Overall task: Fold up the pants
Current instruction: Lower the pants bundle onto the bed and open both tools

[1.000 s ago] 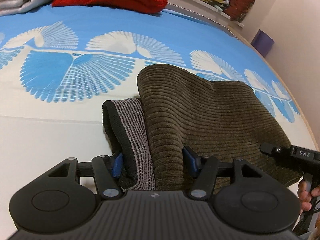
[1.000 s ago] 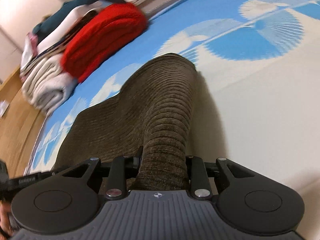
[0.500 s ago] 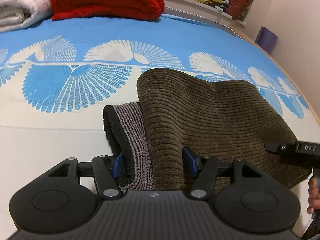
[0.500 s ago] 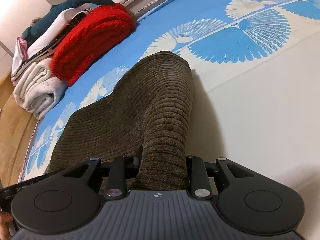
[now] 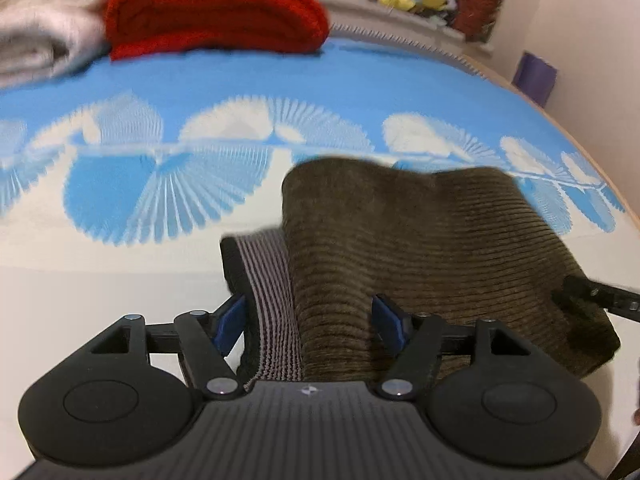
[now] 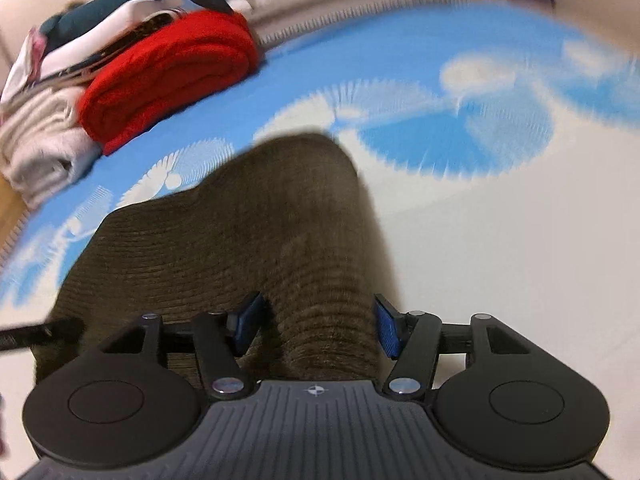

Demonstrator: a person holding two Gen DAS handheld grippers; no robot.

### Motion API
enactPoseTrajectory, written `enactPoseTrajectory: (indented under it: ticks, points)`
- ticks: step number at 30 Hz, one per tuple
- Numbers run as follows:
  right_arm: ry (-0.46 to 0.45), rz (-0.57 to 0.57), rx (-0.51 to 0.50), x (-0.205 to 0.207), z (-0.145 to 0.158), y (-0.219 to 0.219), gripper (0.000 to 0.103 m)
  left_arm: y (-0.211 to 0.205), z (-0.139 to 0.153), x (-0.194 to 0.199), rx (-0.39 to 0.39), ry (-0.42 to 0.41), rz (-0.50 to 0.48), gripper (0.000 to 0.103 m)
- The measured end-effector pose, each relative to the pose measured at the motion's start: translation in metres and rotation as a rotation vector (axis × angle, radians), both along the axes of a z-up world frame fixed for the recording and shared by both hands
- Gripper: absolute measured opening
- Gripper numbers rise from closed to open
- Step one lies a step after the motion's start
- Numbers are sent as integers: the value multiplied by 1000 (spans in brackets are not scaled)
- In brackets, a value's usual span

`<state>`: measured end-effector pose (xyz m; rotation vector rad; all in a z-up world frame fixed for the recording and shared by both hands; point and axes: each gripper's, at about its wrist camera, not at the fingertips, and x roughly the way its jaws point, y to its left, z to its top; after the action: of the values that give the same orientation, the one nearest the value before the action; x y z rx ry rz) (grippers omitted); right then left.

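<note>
Brown corduroy pants (image 5: 420, 248) lie folded on the blue-and-white bedspread (image 5: 120, 288), striped waistband (image 5: 268, 288) showing at the left edge; the left gripper (image 5: 310, 316) straddles that waistband end, jaws opening, blue pads (image 5: 230, 320) just clear of the cloth; the right gripper (image 6: 316, 320) straddles a raised ridge of the pants, jaws opening too, gaps visible at both pads; a red blanket (image 6: 168, 76) sits well beyond.
</note>
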<state>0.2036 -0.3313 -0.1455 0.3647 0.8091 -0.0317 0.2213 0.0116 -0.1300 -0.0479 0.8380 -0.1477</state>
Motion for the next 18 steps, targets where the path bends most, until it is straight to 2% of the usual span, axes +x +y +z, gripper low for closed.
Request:
enactPoseTrajectory:
  ticks: [3,6,8,9,10,12,15,18]
  points:
    - [-129,96,-131,-26,29,25,61,-9,13,-21,21,-97,-64,84]
    - [-181,258,-121,-43,34,53,53,-30,4,-37,84,-116,-145,84]
    - [-123,359,-132,-47,22,73,40,-46,-18,-45,188,-83,-192,85]
    - [-62,405,-154,-48,9,85,37,-50,-29,-51,232,-76,-206,85]
    - [-14,429,-174,-49,-2,92,37,-52,-35,-61,255,-111,-205,85]
    - [-53,459,-256,-64,-10,104,37,-52,-37,-71,267,-142,-207,85]
    - [-59,491,-274,-76,-11,102,38,-44,-36,-69,224,-122,-197,86]
    - [-89,539,-366,-82,-15,113,38,-43,-29,-71,217,-110,-174,87]
